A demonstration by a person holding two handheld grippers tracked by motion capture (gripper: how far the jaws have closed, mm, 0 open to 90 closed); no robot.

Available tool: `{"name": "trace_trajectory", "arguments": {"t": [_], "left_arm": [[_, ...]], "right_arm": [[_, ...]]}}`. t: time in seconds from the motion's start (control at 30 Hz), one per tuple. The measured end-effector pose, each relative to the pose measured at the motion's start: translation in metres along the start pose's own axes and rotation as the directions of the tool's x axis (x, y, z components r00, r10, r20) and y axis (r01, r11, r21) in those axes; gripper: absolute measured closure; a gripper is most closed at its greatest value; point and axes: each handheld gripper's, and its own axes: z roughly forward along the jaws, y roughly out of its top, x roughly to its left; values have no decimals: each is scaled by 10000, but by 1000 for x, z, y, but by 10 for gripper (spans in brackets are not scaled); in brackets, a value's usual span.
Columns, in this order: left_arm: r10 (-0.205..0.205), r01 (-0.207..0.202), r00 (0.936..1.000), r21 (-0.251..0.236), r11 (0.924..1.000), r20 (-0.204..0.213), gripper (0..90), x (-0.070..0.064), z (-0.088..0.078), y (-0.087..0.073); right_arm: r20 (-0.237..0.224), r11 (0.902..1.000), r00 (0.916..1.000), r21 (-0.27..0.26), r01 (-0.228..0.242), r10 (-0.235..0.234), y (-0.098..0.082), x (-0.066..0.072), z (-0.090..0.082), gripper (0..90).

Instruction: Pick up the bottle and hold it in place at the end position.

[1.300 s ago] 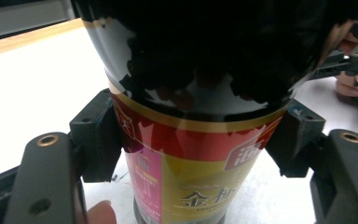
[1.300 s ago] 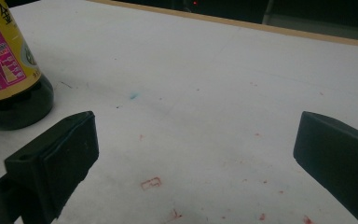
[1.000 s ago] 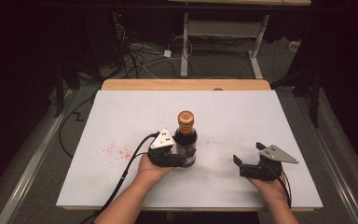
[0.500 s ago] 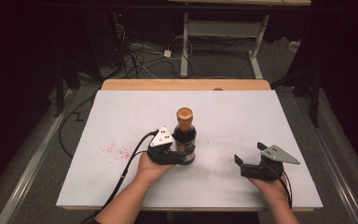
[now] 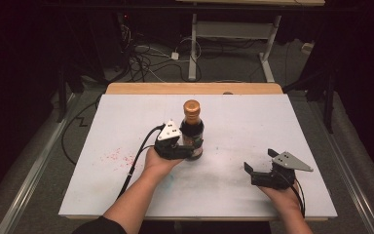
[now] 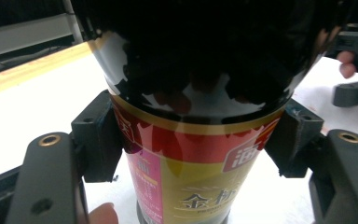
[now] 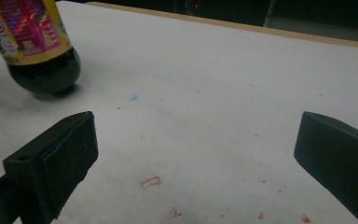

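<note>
The left gripper (image 5: 191, 148) is clamped on the lower body of a dark sauce bottle (image 5: 192, 127), which stands upright near the middle of the white table (image 5: 272, 122), its base on the surface. The right gripper (image 5: 259, 165) rests at the near right, jaws spread wide and empty, well apart from the bottle. Judged step: steadying the bottle. The next move likely calls for the right gripper to reach the gold cap (image 5: 192, 106). In the left gripper view the bottle's upper part is cut off, and its label (image 6: 200, 186) is too partial to read.

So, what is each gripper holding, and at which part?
The left gripper clamps the dark glass bottle with the gold cap around its labelled body. The right gripper holds nothing.
</note>
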Motion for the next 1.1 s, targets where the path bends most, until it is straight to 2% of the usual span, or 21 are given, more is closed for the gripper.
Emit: {"name": "trace_trajectory", "arguments": {"t": [0.3, 0.33, 0.43, 0.47, 0.57, 0.67, 0.9, 1.03, 1.07, 1.1], "left_arm": [[84, -86, 9996, -58, 9999, -263, 287, 14, 17, 10], [668, -660, 9977, 458, 9968, -149, 287, 19, 15, 11], [722, -712, 9973, 564, 9959, -146, 287, 23, 20, 12], [91, -91, 9996, -5, 10000, -264, 287, 21, 25, 11], [170, -167, 9994, 112, 9998, -313, 287, 24, 29, 8], [7, -1, 9996, 188, 9998, -295, 286, 27, 30, 7], [-26, 36, 9997, 365, 9993, -256, 284, 31, 30, 5], [-24, 27, 9998, 154, 9999, -175, 281, 31, 29, 1], [-29, 31, 9999, 156, 9999, -159, 281, 31, 28, 1], [-84, 86, 9999, 142, 9999, -149, 281, 32, 28, 1]], "right_arm": [[9, 10000, 10000, 0, -10, 10, -1, -1, 0, 3], [11, 10000, 10000, 1, -8, 8, -1, -1, 0, 3], [-4, 10000, 10000, 4, 9, -9, -1, -1, 0, 3], [-19, 10000, 10000, 2, 6, -6, -1, -1, 0, 3], [-34, 10000, 10000, 8, 10, -10, -1, -1, 0, 4], [-58, 10000, 10000, 5, 17, -17, -1, -1, 0, 3], [-110, 10000, 9999, -15, 1, -1, 0, 0, 0, 4], [-176, 10000, 9998, -45, 2, -3, 2, 2, 2, 17], [-292, 9999, 9995, -86, -126, 124, 4, 3, 4, 38], [-305, 10000, 9995, -91, -16, 13, 5, 4, 5, 48]]}}
